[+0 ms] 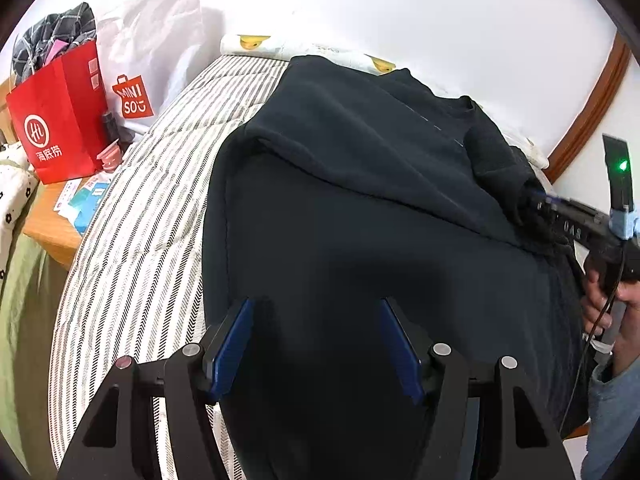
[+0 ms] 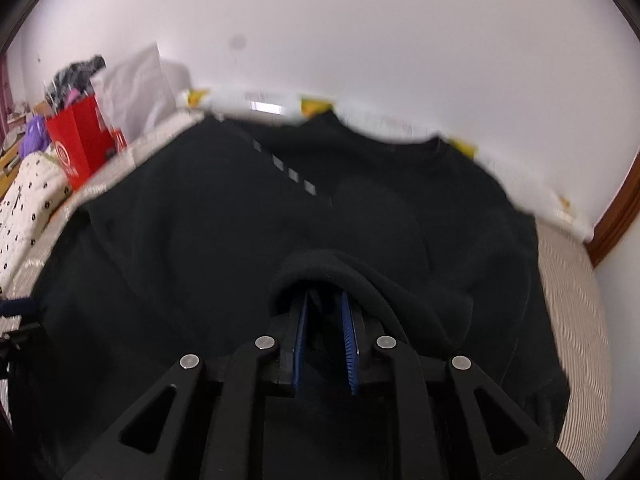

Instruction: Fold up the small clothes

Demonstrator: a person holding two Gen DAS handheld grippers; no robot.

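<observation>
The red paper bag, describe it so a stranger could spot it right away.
Start at the striped bed under the black sweatshirt. Beside it, a wooden side table holds the red paper bag, stuffed with checked clothing; the neighbouring Miniso bag is white.

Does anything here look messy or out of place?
The black sweater lies rumpled on the striped bed, one sleeve bunched in the right gripper. Papers lie scattered beside the red bag.
</observation>
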